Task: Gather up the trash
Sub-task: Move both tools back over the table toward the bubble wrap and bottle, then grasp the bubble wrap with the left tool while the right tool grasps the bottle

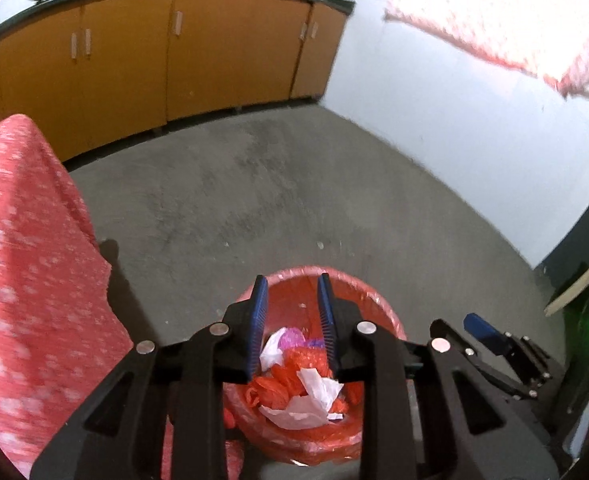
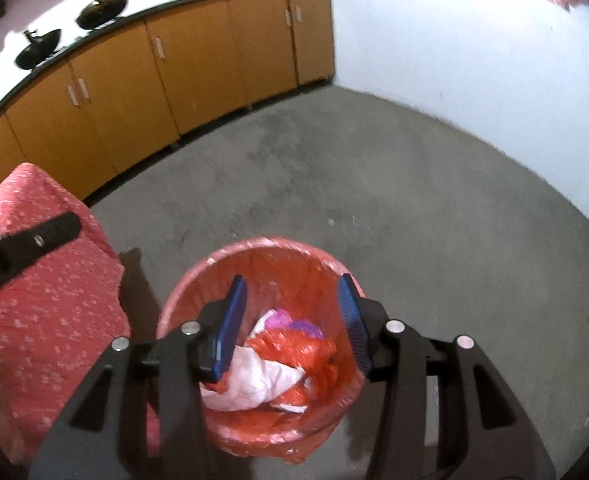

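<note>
A red bin (image 1: 390, 320) (image 2: 186, 292) lined with a red plastic bag stands on the grey floor. Inside lies trash (image 1: 306, 396) (image 2: 270, 368): white crumpled paper, red plastic and a bit of purple. My left gripper (image 1: 293, 284) hangs above the bin's mouth, open, its blue pads apart with nothing between them. My right gripper (image 2: 292, 282) also hovers over the bin, open wider and empty. In the left wrist view the right gripper (image 1: 490, 334) shows at the right edge; in the right wrist view part of the left gripper (image 2: 26, 244) crosses the left side.
A surface draped in red cloth with white specks (image 1: 26, 272) (image 2: 46, 292) stands just left of the bin. Orange cabinets (image 1: 134, 60) (image 2: 174, 76) under a dark counter with black pans line the far wall. A white wall (image 1: 454, 128) bounds the right.
</note>
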